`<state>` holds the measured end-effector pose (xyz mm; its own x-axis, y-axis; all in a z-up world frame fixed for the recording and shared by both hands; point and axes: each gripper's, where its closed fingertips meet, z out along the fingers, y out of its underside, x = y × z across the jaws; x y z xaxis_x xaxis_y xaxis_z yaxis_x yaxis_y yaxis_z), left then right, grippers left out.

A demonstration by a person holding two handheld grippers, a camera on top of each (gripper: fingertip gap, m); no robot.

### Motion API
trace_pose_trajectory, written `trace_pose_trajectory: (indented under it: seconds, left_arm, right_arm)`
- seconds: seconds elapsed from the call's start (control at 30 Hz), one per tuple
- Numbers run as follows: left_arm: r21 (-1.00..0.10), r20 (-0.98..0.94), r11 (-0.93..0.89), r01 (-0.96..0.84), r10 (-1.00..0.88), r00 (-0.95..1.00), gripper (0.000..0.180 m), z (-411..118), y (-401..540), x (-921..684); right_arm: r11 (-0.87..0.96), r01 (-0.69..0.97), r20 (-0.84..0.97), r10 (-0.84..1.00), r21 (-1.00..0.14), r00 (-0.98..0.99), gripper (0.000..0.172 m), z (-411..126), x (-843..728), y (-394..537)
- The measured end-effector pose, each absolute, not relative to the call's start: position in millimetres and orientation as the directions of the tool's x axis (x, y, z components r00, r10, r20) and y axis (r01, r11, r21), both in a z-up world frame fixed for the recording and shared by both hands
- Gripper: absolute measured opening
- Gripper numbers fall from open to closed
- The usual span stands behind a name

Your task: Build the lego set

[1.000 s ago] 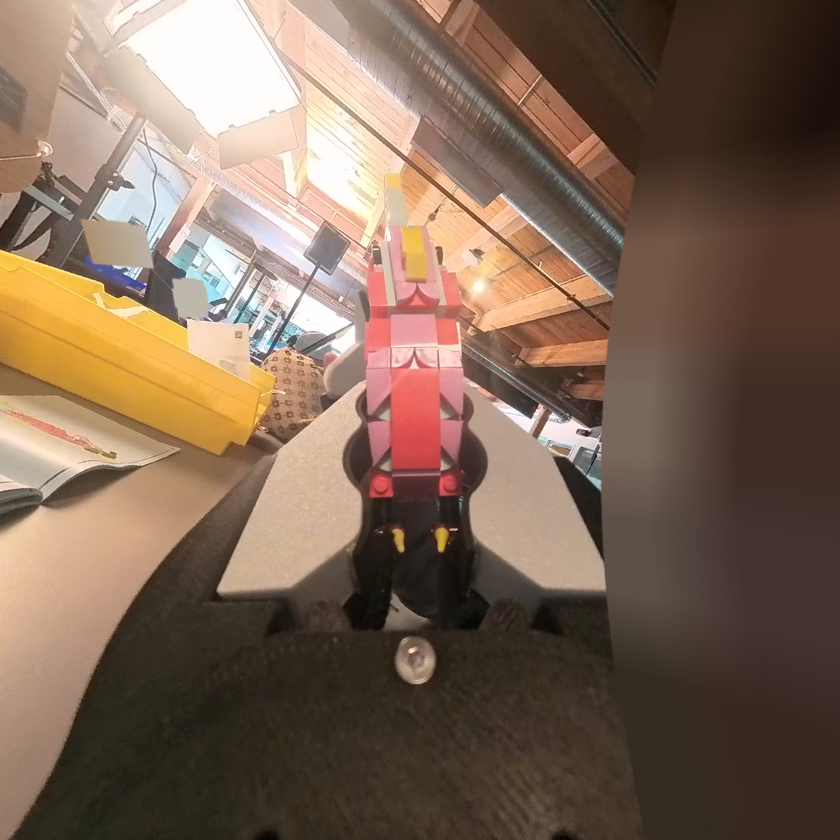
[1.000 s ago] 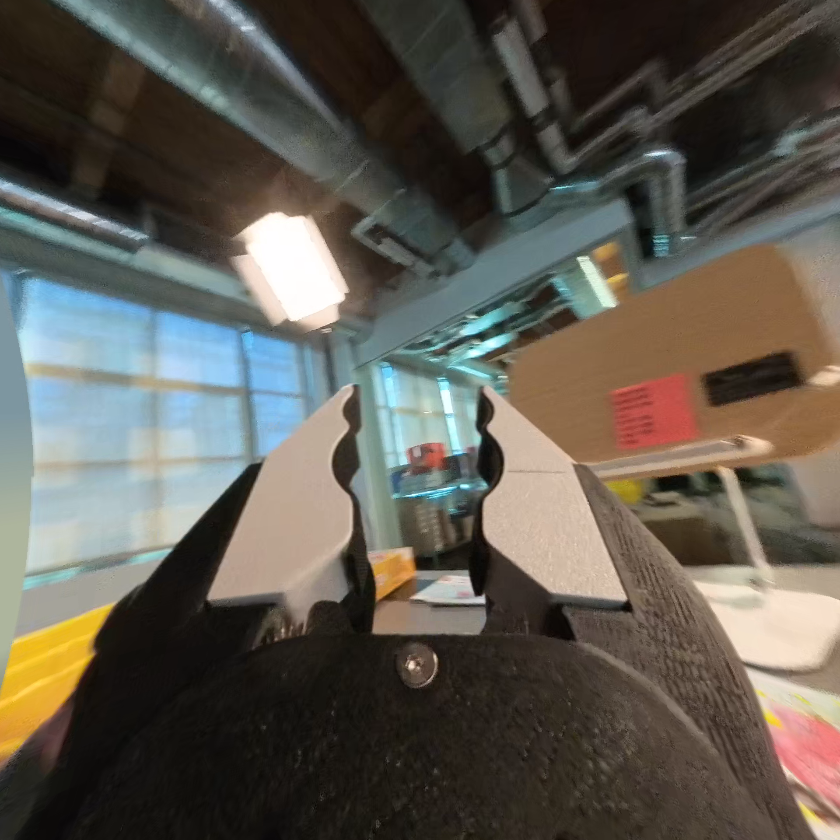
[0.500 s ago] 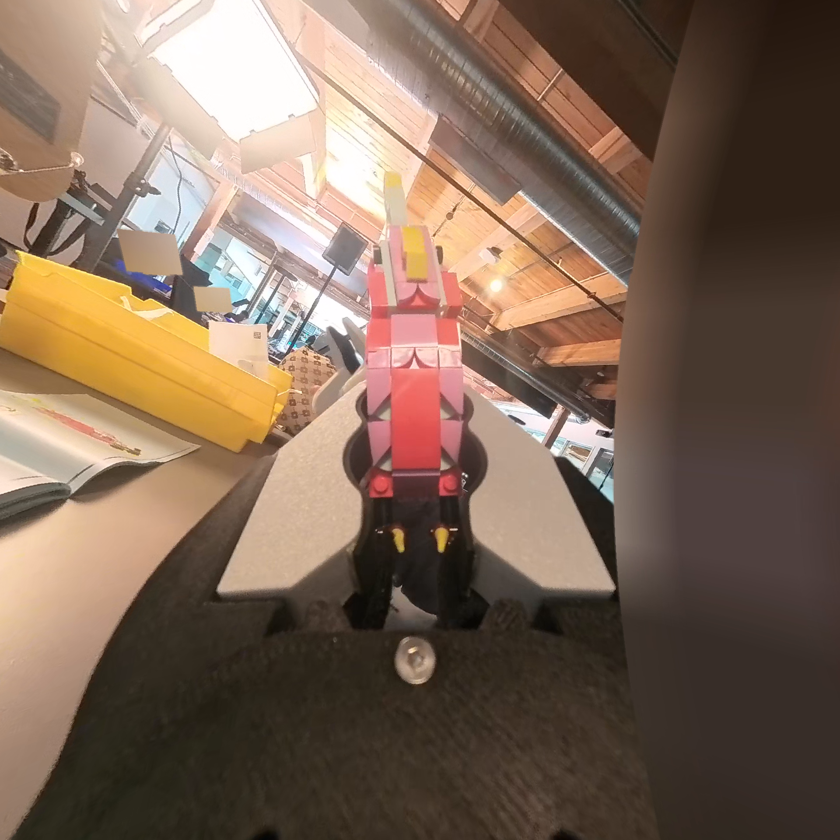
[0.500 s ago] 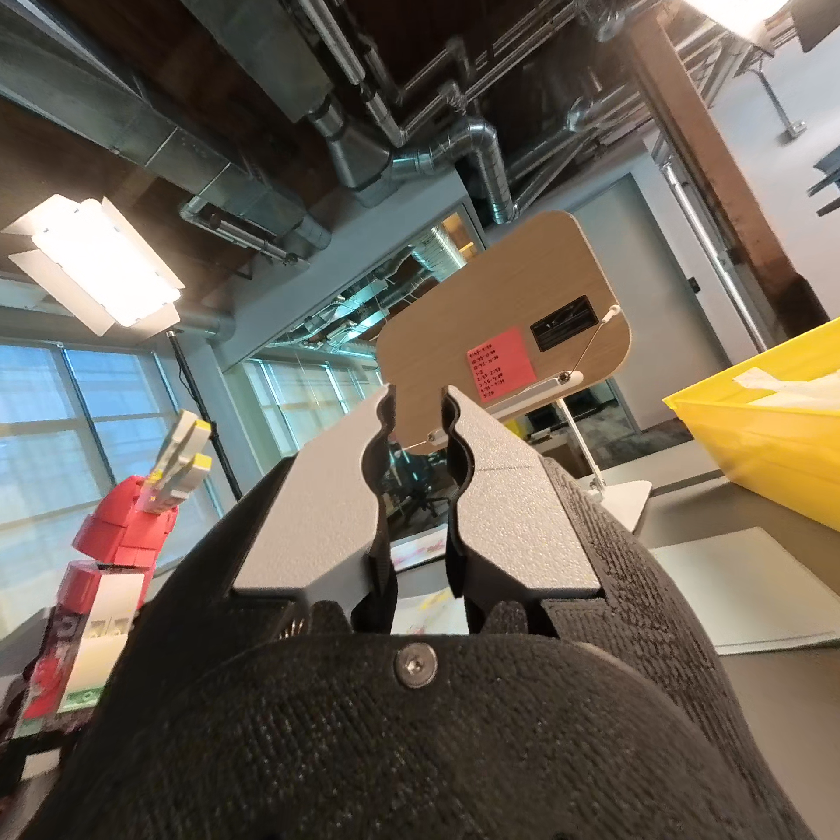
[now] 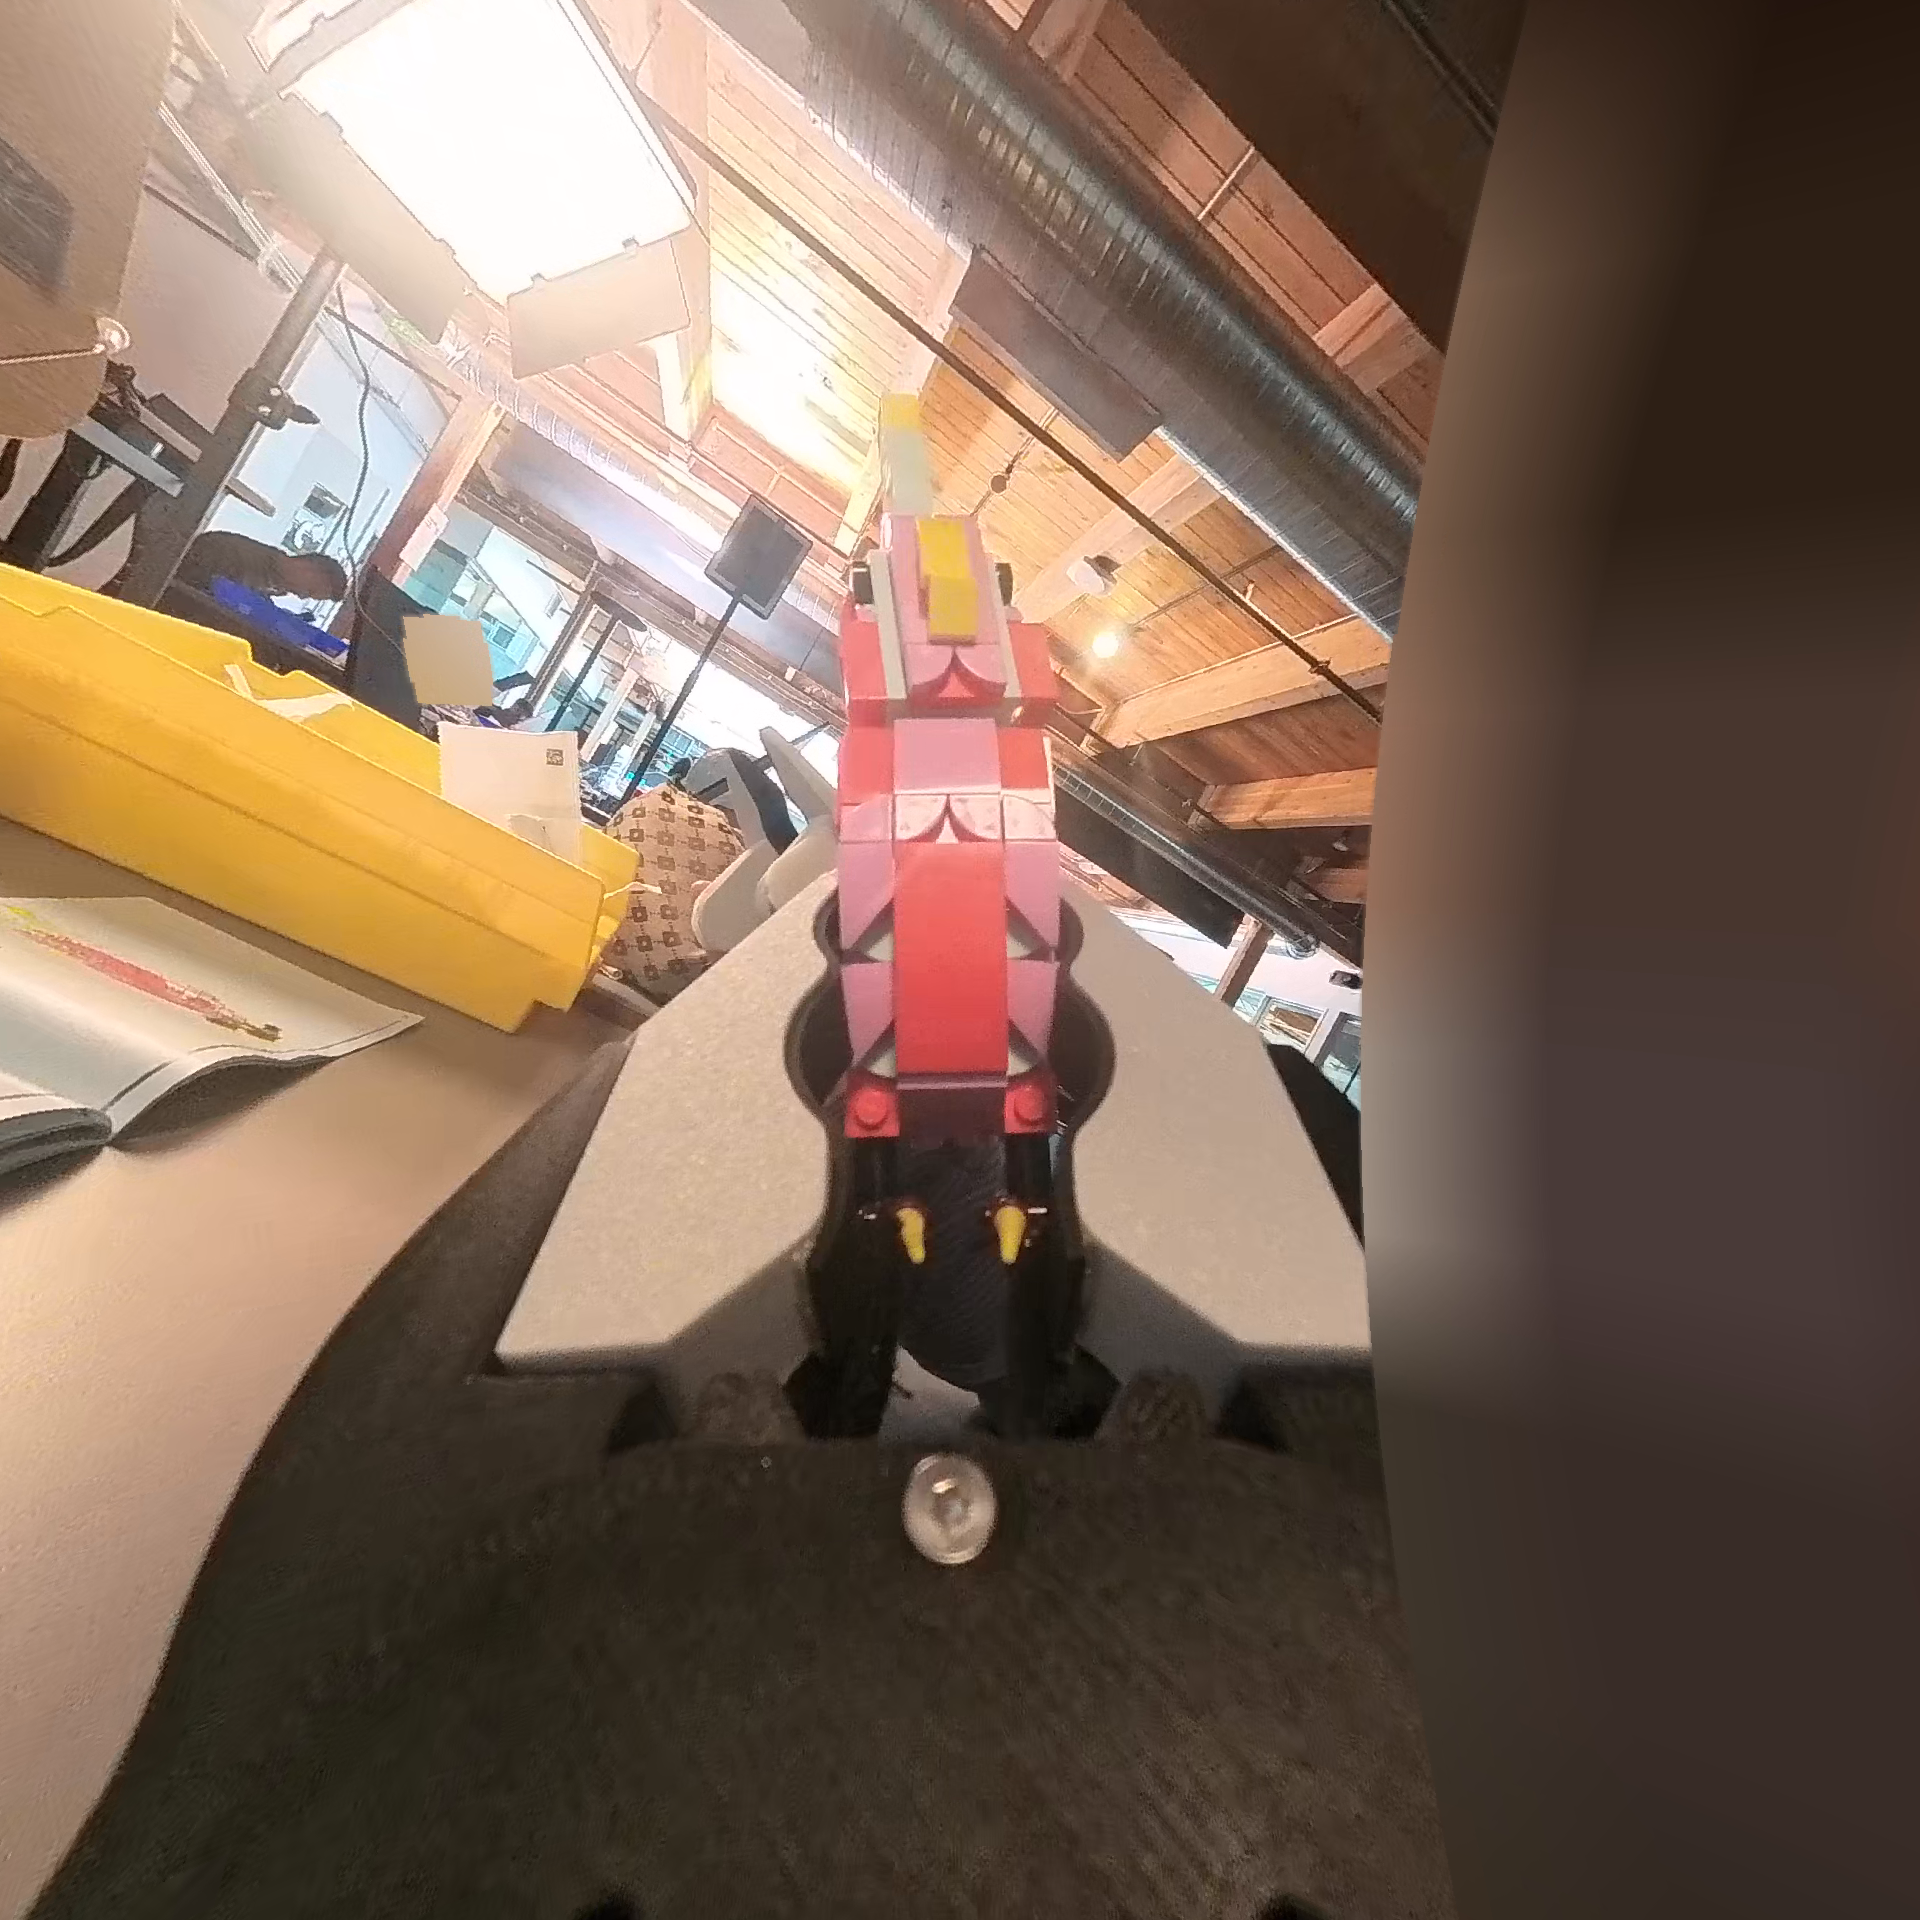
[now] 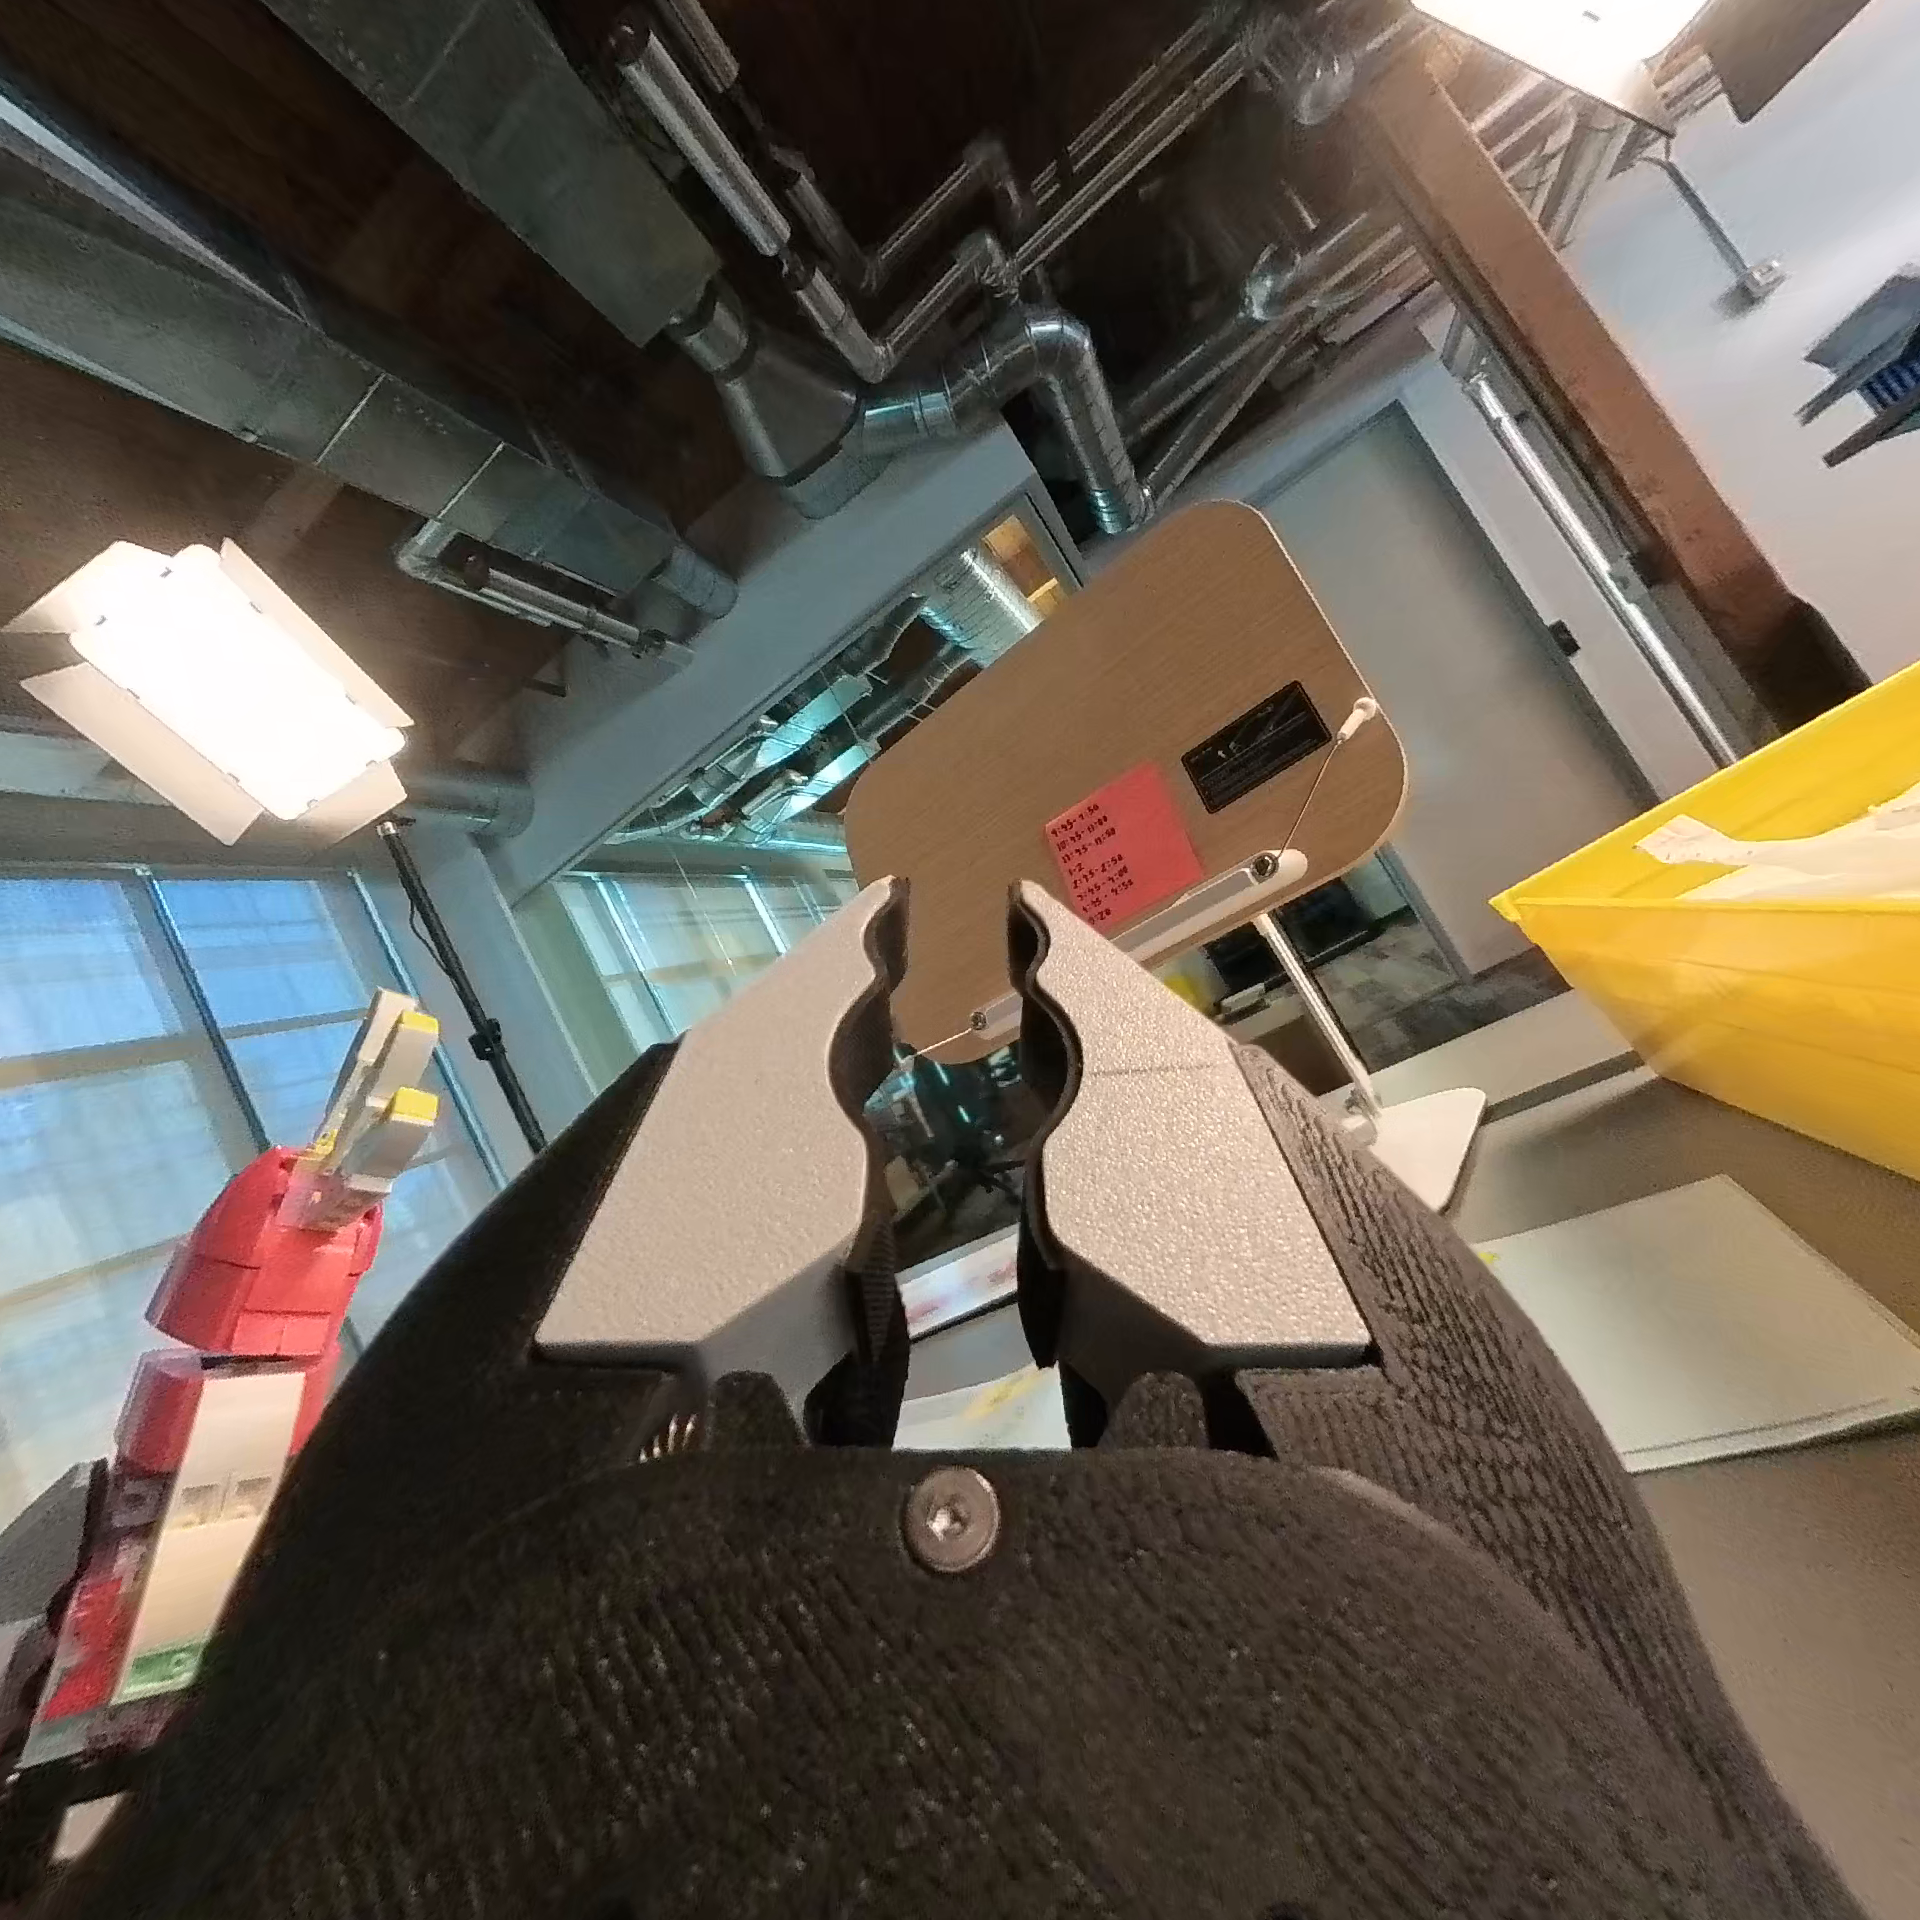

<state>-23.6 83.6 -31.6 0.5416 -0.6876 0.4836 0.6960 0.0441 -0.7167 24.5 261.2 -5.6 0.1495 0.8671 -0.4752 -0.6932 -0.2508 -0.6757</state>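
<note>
My left gripper (image 5: 948, 935) is shut on a red and pink brick-built figure (image 5: 948, 883) with a yellow and white crest and small yellow claws. The figure stands upright between the grey fingers (image 5: 707, 1060), which press its sides. The same figure (image 6: 260, 1278) shows at the far left of the right wrist view, held upright. My right gripper (image 6: 958, 904) is open with a narrow gap between its grey fingers (image 6: 748, 1164), and nothing is between them. It points up over the table, to the right of the figure.
A yellow bin (image 5: 260, 790) sits on the grey table (image 5: 208, 1299) with an open booklet (image 5: 156, 997) in front of it. In the right wrist view a yellow bin (image 6: 1745, 956), a wooden board on a white stand (image 6: 1122, 769) and papers (image 6: 1683, 1320) lie ahead. The gap from one gripper's tips to the other's is roughly 20 centimetres.
My right gripper swung round from the windows toward the board and yellow bin, and its jaws narrowed, then widened a little. My left gripper kept its hold on the figure and shifted slightly.
</note>
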Motion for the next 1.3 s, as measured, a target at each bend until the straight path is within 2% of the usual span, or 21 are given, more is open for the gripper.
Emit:
trace_pose_trajectory:
  seconds: [0.03,0.27,0.33,0.43,0.47,0.5,0.6,0.67,0.7,0.8,0.97,1.1,1.17,1.2,1.3]
  left_arm:
    - [-0.716,0.485,0.044,0.697,-0.686,0.542,0.033,-32.0,83.9,-24.0]
    - [-0.715,0.489,0.041,0.698,-0.683,0.542,0.033,-32.8,84.3,-24.6]
    - [-0.715,0.495,0.037,0.698,-0.678,0.544,0.033,-33.7,85.2,-25.3]
    - [-0.754,0.486,0.030,0.656,-0.648,0.587,0.032,-38.9,88.7,-25.3]
    - [-0.777,0.473,0.026,0.629,-0.635,0.611,0.032,-41.6,90.1,-24.1]
    - [-0.802,0.457,0.018,0.597,-0.626,0.632,0.033,-44.7,91.1,-22.0]
    - [-0.856,0.418,-0.025,0.516,-0.619,0.665,0.033,-51.6,93.4,-13.6]
    - [-0.870,0.404,-0.048,0.490,-0.637,0.656,0.033,-52.4,92.3,-6.6]
    - [-0.874,0.402,-0.059,0.481,-0.644,0.651,0.033,-53.0,92.2,-3.5]
    - [-0.891,0.400,-0.110,0.441,-0.648,0.647,0.033,-60.5,94.5,6.4]
    - [-0.921,0.366,-0.152,0.359,-0.652,0.664,0.033,-69.8,95.9,19.0]
    - [-0.930,0.356,-0.176,0.322,-0.643,0.678,0.033,-73.7,96.1,20.0]
    - [-0.936,0.348,-0.196,0.292,-0.640,0.685,0.033,-78.2,96.4,22.2]
    - [-0.937,0.347,-0.208,0.281,-0.639,0.687,0.033,-80.3,96.5,23.6]
    - [-0.937,0.342,-0.284,0.202,-0.633,0.695,0.033,-90.3,93.8,29.4]
  right_arm:
    - [-0.259,-0.692,-0.481,0.865,-0.674,0.145,0.017,-6.3,24.0,261.6]
    - [-0.307,-0.682,-0.512,0.851,-0.664,0.115,0.017,-10.6,19.9,264.0]
    - [-0.356,-0.667,-0.514,0.856,-0.655,0.048,0.020,-8.7,15.2,259.2]
    - [-0.540,-0.532,-0.482,0.837,-0.652,-0.258,0.050,7.3,0.3,230.7]
    - [-0.551,-0.478,-0.441,0.834,-0.683,-0.332,0.058,14.4,0.6,218.6]
    - [-0.506,-0.430,-0.373,0.856,-0.748,-0.358,0.062,18.6,2.3,206.6]
    - [-0.182,-0.298,-0.075,0.938,-0.937,-0.338,0.074,21.3,10.0,174.8]
    - [-0.021,-0.178,0.056,0.908,-0.984,-0.415,0.088,21.8,13.3,153.2]
    - [0.030,-0.101,0.075,0.874,-0.994,-0.480,0.088,19.8,14.3,142.8]
    - [0.133,0.159,0.008,0.792,-0.978,-0.610,0.086,0.9,10.2,126.8]
    - [0.190,0.384,-0.132,0.729,-0.904,-0.672,0.075,-27.7,7.7,118.5]
    - [0.219,0.444,-0.180,0.696,-0.869,-0.695,0.063,-41.2,11.4,112.5]
    - [0.246,0.463,-0.180,0.692,-0.851,-0.699,0.041,-49.1,12.9,111.3]
    - [0.259,0.464,-0.173,0.690,-0.847,-0.703,0.036,-52.8,13.9,110.6]
    - [0.277,0.473,-0.182,0.673,-0.837,-0.717,0.035,-66.5,23.9,109.7]
